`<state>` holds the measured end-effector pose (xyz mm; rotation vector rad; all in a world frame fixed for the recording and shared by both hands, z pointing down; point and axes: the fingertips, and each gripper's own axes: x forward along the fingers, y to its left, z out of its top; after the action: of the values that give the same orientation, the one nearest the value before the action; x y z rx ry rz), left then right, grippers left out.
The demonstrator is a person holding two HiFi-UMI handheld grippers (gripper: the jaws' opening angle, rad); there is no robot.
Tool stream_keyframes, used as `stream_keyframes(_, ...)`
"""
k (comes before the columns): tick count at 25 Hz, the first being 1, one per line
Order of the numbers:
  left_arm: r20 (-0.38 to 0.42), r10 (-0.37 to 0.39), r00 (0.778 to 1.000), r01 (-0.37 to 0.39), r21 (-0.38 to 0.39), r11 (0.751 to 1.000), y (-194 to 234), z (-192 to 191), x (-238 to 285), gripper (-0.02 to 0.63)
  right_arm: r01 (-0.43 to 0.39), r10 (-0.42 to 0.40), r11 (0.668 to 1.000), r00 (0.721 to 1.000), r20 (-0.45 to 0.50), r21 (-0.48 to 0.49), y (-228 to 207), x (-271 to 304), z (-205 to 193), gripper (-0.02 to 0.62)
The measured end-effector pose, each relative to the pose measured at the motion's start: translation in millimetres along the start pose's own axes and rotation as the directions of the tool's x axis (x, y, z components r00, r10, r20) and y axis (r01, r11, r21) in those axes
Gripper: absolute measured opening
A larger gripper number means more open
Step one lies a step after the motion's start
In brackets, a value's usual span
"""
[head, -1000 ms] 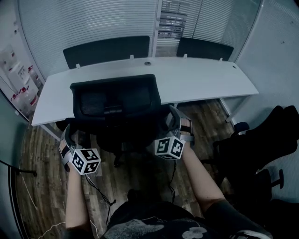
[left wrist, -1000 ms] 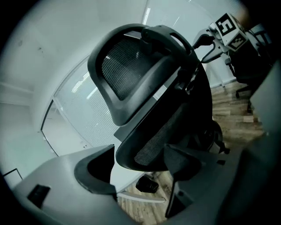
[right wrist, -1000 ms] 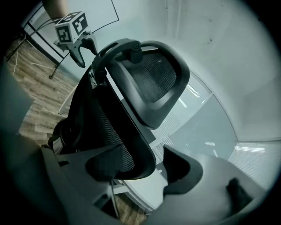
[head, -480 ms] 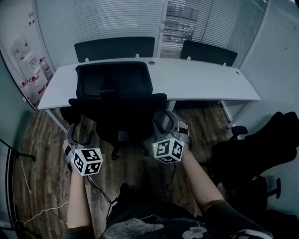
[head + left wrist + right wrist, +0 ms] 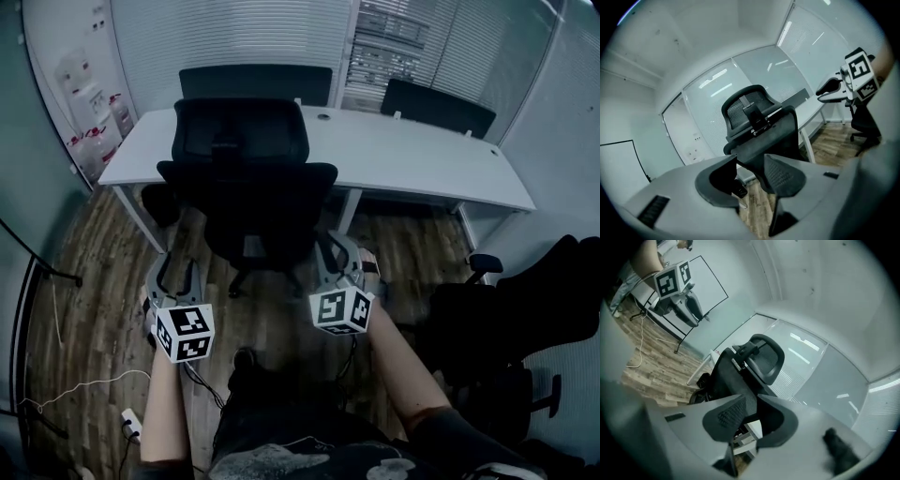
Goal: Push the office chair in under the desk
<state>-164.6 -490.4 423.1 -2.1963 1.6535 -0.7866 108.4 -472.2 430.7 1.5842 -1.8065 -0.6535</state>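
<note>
Just beyond the left tool point(image 5: 175, 273) and right tool point(image 5: 336, 255), both closing empty, the office chair point(image 5: 248, 187) stands untouched.

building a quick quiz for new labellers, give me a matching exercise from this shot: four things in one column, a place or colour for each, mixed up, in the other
1 office chair
2 desk
3 floor
4 spare chair

a brown wood planks
b far right, clear of the desk
c white top
d straight ahead, at the desk's near edge

Pairs: 1-d, 2-c, 3-a, 4-b
</note>
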Motion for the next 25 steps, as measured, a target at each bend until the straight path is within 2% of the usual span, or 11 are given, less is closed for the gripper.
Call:
stream_keyframes(4, 0.024, 0.025, 0.999, -0.024, -0.053, 0.998, -6, 8, -34, 0.12, -0.013, 0.013, 0.998, 1.0, 0.015, 0.059, 7, -23, -4, 0.051)
stream_keyframes(8, 0.027, 0.037, 0.999, -0.034, -0.075, 0.997, -11, 4, -58, 0.075, -0.029, 0.025, 0.995, 0.999, 0.043, 0.099, 16, -42, 2, 0.032)
stream_keyframes(15, -0.004, 0.032, 0.999, -0.032, -0.128, 0.991, -23, -22, -94, 0.072, -0.066, 0.056, 0.987, 0.996, 0.07, 0.143, 29, -65, 20, 0.025)
stream_keyframes(25, -0.019, 0.038, 0.999, -0.041, -0.194, 0.98, -28, -47, -184, 0.069, -0.076, 0.06, 0.983, 0.994, 0.095, 0.165, 47, -133, 51, 0.023)
